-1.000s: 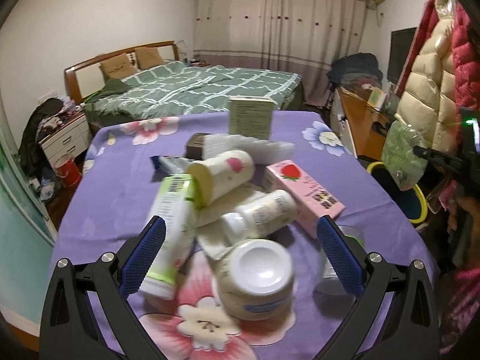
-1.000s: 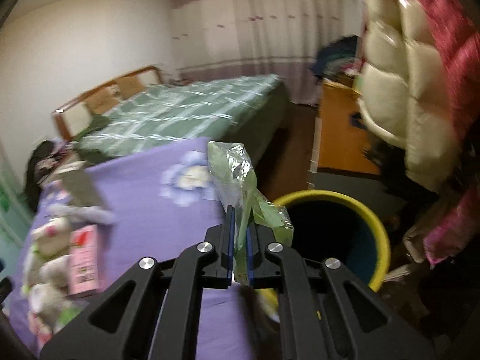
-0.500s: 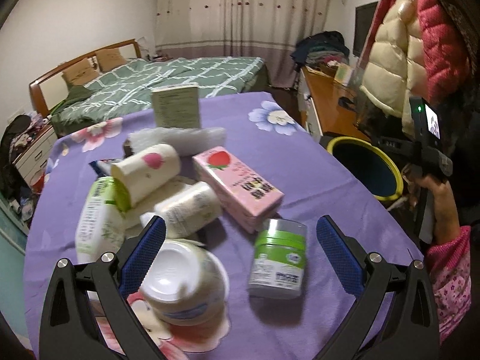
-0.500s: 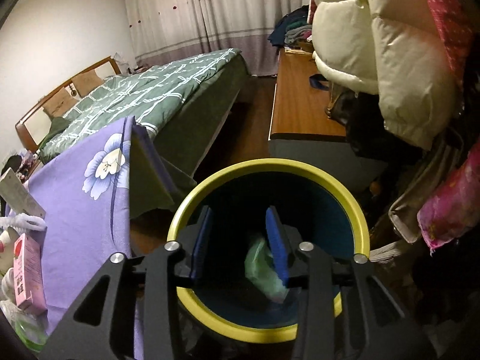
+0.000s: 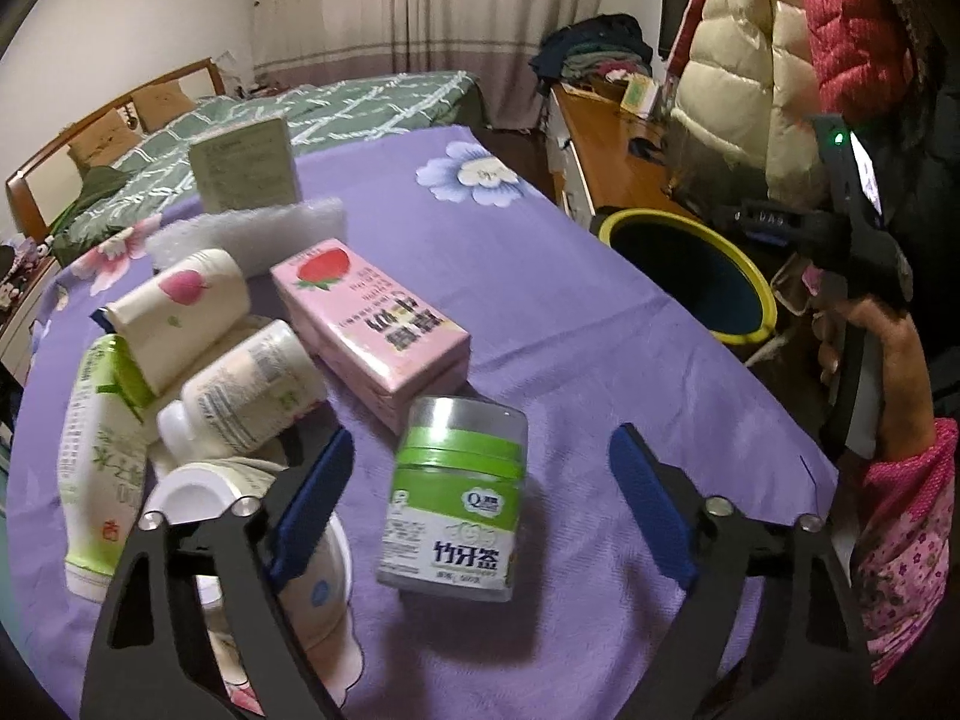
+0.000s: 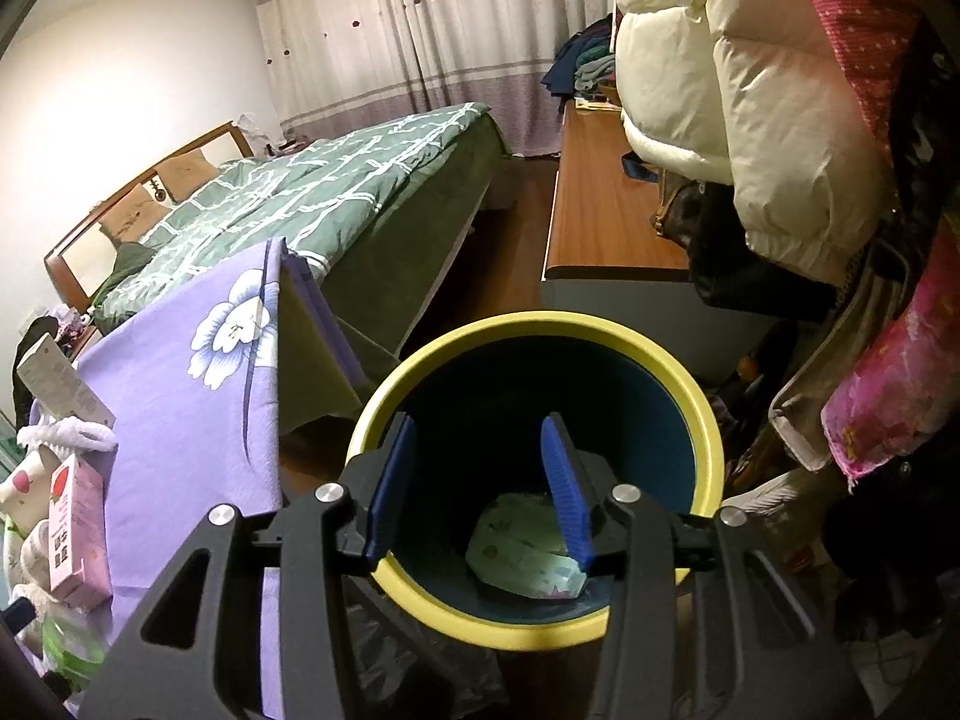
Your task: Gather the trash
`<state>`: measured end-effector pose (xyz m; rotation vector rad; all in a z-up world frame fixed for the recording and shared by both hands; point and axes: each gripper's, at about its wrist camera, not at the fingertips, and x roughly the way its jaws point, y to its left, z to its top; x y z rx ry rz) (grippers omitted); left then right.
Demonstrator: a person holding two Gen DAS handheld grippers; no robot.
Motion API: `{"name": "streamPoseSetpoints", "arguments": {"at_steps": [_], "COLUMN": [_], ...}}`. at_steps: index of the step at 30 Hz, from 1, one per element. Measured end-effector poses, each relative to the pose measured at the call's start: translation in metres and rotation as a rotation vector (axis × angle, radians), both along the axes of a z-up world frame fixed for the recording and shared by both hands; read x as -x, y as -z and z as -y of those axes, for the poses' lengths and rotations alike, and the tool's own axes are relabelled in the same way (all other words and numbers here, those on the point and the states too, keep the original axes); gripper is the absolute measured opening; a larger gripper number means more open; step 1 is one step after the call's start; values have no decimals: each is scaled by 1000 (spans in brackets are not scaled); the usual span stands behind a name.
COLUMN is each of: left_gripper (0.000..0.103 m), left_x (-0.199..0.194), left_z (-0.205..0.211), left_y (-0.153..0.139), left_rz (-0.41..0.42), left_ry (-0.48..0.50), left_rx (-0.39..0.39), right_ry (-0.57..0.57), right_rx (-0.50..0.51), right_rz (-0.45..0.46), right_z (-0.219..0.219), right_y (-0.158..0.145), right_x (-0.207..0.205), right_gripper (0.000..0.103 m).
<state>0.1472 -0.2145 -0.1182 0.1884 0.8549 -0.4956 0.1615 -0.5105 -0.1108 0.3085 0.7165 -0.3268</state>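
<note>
Left wrist view: left gripper (image 5: pixel 480 495) angled down over the purple tablecloth (image 5: pixel 540 300), jaws closing around the green-labelled jar (image 5: pixel 454 495) but pads not yet touching it. Pink carton (image 5: pixel 369 330) just beyond; white bottles (image 5: pixel 240 384) piled to the left; bin (image 5: pixel 690 276) off the table's far right edge. Likely the grasp step; next, squeeze onto the jar, lift, swing right.

Right wrist view: right gripper (image 6: pixel 477 492) poised above the yellow-rimmed bin (image 6: pixel 534 480), jaws opening, holding nothing; green wrapper (image 6: pixel 522 552) down on the bin floor.
</note>
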Motion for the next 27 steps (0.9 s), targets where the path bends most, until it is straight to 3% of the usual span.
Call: {"name": "streamPoseSetpoints", "arguments": {"at_steps": [7, 9, 18, 27], "left_gripper": [65, 55, 53, 51], "left_x": [-8, -9, -7, -28], "left_z": [7, 8, 35, 120], "left_y": [18, 20, 14, -20], "left_rz": [-41, -48, -70, 0], "left_ry": [8, 9, 69, 216], "left_rx": [-41, -39, -24, 0], "right_ry": [-4, -2, 11, 45], "right_rx": [-20, -27, -51, -68], "right_rz": [4, 6, 21, 27], "right_z": [6, 8, 23, 40], "right_y": [2, 3, 4, 8], "right_x": [7, 10, 25, 52], "right_gripper": [43, 43, 43, 43]}}
